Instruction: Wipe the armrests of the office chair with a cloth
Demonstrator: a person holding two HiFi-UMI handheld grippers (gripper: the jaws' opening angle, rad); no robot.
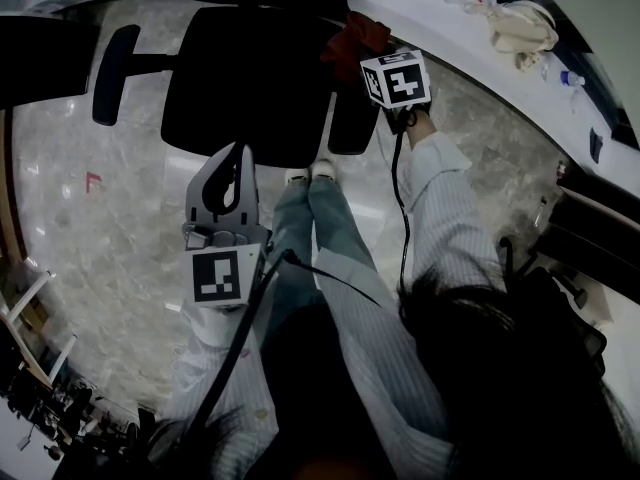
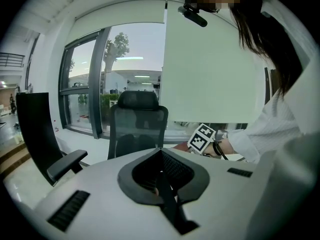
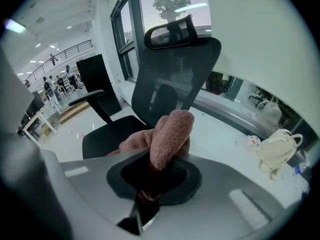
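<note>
Head view | right hand-held gripper clamps cloth near armrest | left hand-held gripper closed

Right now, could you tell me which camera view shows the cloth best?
The right gripper view: the cloth sits centred, clamped in the right gripper. The head view shows a small red bunch; the left gripper view, barely a sliver.

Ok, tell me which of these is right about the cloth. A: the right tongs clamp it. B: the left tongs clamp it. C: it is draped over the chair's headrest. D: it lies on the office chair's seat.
A: the right gripper view shows the right tongs shut on the bunched cloth, while the left tongs hold nothing.
</note>
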